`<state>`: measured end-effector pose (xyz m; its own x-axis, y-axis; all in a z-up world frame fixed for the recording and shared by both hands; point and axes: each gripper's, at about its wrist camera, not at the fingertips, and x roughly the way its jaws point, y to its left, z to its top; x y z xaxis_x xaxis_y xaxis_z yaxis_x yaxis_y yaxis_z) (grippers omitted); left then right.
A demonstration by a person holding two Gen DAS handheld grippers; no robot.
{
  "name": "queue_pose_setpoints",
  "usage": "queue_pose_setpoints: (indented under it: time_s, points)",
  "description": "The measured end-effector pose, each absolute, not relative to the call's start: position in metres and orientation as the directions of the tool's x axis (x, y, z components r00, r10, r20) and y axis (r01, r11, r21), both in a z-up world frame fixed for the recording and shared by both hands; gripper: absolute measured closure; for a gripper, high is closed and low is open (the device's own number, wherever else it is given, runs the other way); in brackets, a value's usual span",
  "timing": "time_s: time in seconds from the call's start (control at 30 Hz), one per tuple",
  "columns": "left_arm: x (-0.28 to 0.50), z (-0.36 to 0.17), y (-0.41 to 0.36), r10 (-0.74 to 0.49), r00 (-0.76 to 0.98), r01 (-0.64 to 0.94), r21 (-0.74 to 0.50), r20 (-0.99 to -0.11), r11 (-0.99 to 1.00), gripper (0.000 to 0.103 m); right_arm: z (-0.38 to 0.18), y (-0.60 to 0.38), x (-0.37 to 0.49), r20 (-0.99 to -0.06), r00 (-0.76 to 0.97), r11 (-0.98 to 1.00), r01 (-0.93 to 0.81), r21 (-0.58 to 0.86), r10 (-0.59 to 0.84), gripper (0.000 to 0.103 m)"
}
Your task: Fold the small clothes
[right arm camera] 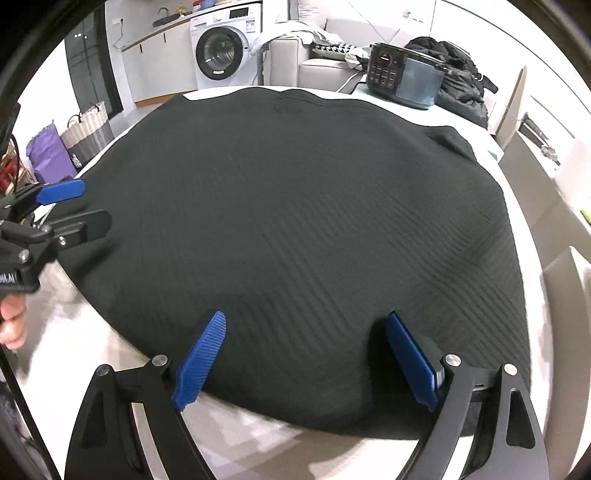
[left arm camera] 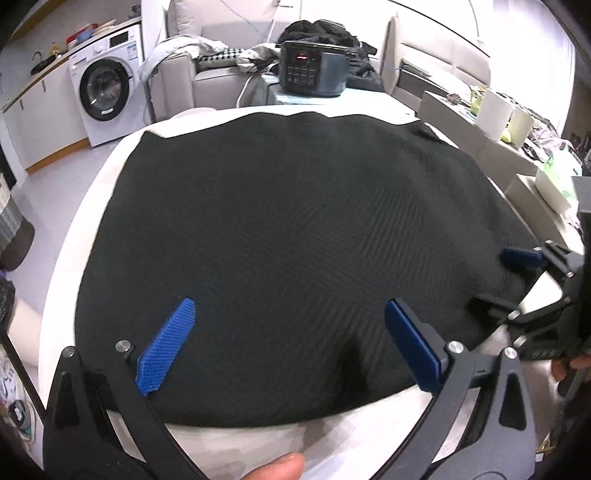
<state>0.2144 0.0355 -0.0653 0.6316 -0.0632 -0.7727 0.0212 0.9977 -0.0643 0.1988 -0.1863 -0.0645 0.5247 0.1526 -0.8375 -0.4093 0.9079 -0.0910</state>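
Note:
A black ribbed garment (left arm camera: 295,236) lies spread flat over the white table (left arm camera: 74,236); it also fills the right wrist view (right arm camera: 303,229). My left gripper (left arm camera: 291,343) is open, its blue pads just above the garment's near edge, holding nothing. My right gripper (right arm camera: 306,350) is open too, over the near edge further right. Each gripper shows in the other's view: the right one at the far right (left arm camera: 517,277), the left one at the far left (right arm camera: 74,206). A small folded-over corner of cloth (right arm camera: 450,140) sits at the back right.
A dark electric cooker (left arm camera: 314,70) stands at the table's far edge, also seen in the right wrist view (right arm camera: 406,79). A sofa with a black coat (left arm camera: 325,29), a washing machine (left arm camera: 107,85), boxes and a tissue pack (left arm camera: 554,181) at right, baskets (right arm camera: 88,125) on the floor at left.

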Motion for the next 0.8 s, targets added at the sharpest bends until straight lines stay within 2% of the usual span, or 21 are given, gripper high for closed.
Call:
queue_pose_setpoints:
  time_s: [0.13,0.2,0.3,0.43,0.57,0.63,0.7,0.8]
  points:
    - [0.203,-0.075,0.071,-0.020,0.606,-0.070,-0.078,-0.795,0.995,0.001,-0.057,-0.226,0.195,-0.832,0.534,0.938,-0.342,-0.047,0.153,0.012]
    - [0.194,-0.079,0.089,0.005,0.597,-0.107,-0.074,-0.802,0.991,0.001,-0.052,-0.256,0.195,-0.826,0.560,0.967,-0.240,-0.083,0.068,0.012]
    - [0.181,-0.079,0.114,0.055,0.595,-0.165,-0.056,-0.802,0.985,0.001,-0.052,-0.302,0.196,-0.842,0.539,0.995,-0.091,-0.045,0.011,0.012]
    - [0.162,-0.073,0.152,0.094,0.589,-0.274,-0.089,-0.803,0.958,0.002,-0.040,-0.347,0.180,-0.826,0.547,0.985,0.011,0.171,0.137,0.012]
    - [0.141,-0.070,0.177,0.022,0.603,-0.320,-0.216,-0.797,0.922,0.002,-0.043,-0.366,0.165,-0.789,0.524,0.917,0.038,0.397,0.320,0.012]
    - [0.136,-0.077,0.188,-0.032,0.586,-0.337,-0.279,-0.810,0.899,0.008,-0.053,-0.369,0.166,-0.765,0.503,0.870,0.050,0.490,0.402,0.015]
    - [0.135,-0.086,0.196,-0.101,0.570,-0.344,-0.348,-0.816,0.872,0.031,-0.060,-0.371,0.168,-0.746,0.499,0.836,0.074,0.543,0.440,0.018]
    - [0.136,-0.090,0.208,-0.156,0.596,-0.349,-0.429,-0.788,0.833,0.035,-0.063,-0.372,0.174,-0.702,0.529,0.793,0.084,0.603,0.477,0.019]
